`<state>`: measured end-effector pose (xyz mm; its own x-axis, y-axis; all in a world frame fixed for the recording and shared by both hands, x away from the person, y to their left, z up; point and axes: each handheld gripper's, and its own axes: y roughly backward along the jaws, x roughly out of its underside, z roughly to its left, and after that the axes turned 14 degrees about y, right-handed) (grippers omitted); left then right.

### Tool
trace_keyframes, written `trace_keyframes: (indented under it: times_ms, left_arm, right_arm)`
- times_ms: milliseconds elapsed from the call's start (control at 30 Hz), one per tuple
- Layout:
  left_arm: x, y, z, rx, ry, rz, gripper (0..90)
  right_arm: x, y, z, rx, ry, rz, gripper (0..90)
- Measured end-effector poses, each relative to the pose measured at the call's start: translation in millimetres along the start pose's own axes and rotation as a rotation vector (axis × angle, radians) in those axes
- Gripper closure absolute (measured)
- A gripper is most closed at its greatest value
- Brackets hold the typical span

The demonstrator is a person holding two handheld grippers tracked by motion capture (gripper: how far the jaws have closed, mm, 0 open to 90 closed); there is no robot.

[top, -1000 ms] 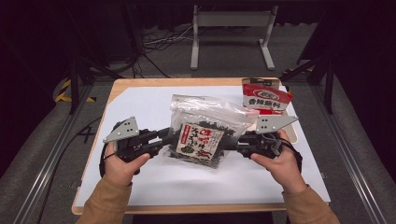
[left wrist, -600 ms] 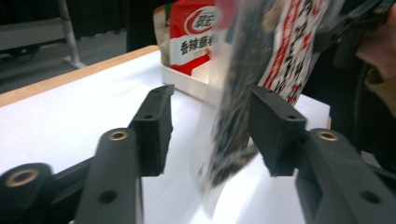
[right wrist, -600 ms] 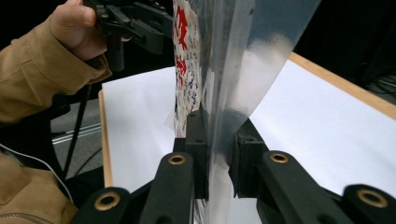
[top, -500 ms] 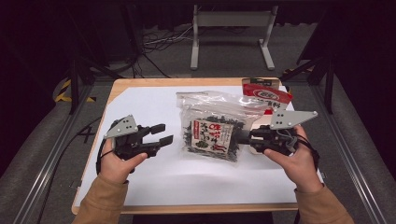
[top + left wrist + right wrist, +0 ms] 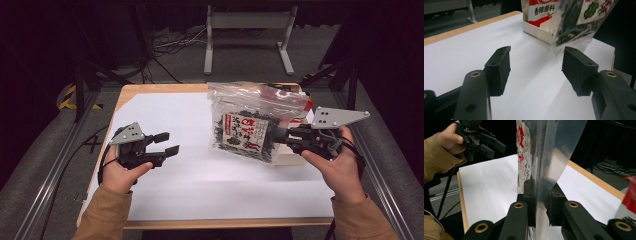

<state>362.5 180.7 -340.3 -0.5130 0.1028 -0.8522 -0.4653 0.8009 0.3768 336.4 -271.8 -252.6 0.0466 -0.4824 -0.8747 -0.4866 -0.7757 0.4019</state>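
High view. Right gripper [image 5: 286, 135]: clamped on the right edge of the clear seaweed bag [image 5: 250, 122], holding it above the table [image 5: 165, 112]. Left gripper [image 5: 167, 143]: jaws apart, holding nothing, well to the left of the bag. A second ago both grippers held the bag low at table centre; since then the left has let go and drawn back, and the right has carried the bag up and to the right, over the shallow white tray [image 5: 290, 159] at the far right. Judgement: a handover to one hand, likely for placing in or near the tray. Bag's long axis runs far to near, tilted; sealed top toward the far side, printed label facing up.

Left gripper view. Black jaws spread wide over bare white table; bag's lower corner [image 5: 574, 27] hangs beyond them, ahead of a red-and-white packet [image 5: 541, 11] standing in the tray.

Right gripper view. Jaws closed on the bag's clear film [image 5: 544, 170], seen edge-on, rising upright; the person's left hand [image 5: 449, 138] at far left.
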Motion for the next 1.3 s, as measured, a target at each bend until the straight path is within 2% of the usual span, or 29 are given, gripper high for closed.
trace_keyframes:
  times_ms: [67, 167, 533, 800, 1067, 1300]
  left_arm:
    - [0.1, 0.6, 2.6, -0.01, -0.009, -0.001, 39.7]
    - [1.1, 1.4, 4.4, -0.013, 0.01, 0.0, 39.2]
    - [3.0, 7.4, 13.5, -0.048, 0.024, 0.002, 38.5]
    - [5.0, 7.3, 17.8, -0.049, 0.037, 0.022, 37.1]
    - [6.2, 5.9, 20.0, -0.063, 0.034, 0.033, 34.1]
    - [7.7, 4.8, 22.4, -0.065, 0.04, 0.042, 33.2]
  right_arm:
    - [-0.9, 4.6, -2.5, 0.015, 0.002, 0.002, 79.7]
    - [-1.8, 11.2, -6.3, 0.038, 0.003, 0.003, 79.7]
    - [-2.2, 31.4, -18.7, 0.112, 0.009, 0.016, 79.8]
    - [-0.7, 42.4, -25.7, 0.164, 0.007, 0.035, 79.8]
    - [5.3, 48.7, -32.1, 0.198, 0.004, 0.058, 79.8]
    - [15.7, 54.7, -40.8, 0.254, -0.005, 0.073, 79.8]
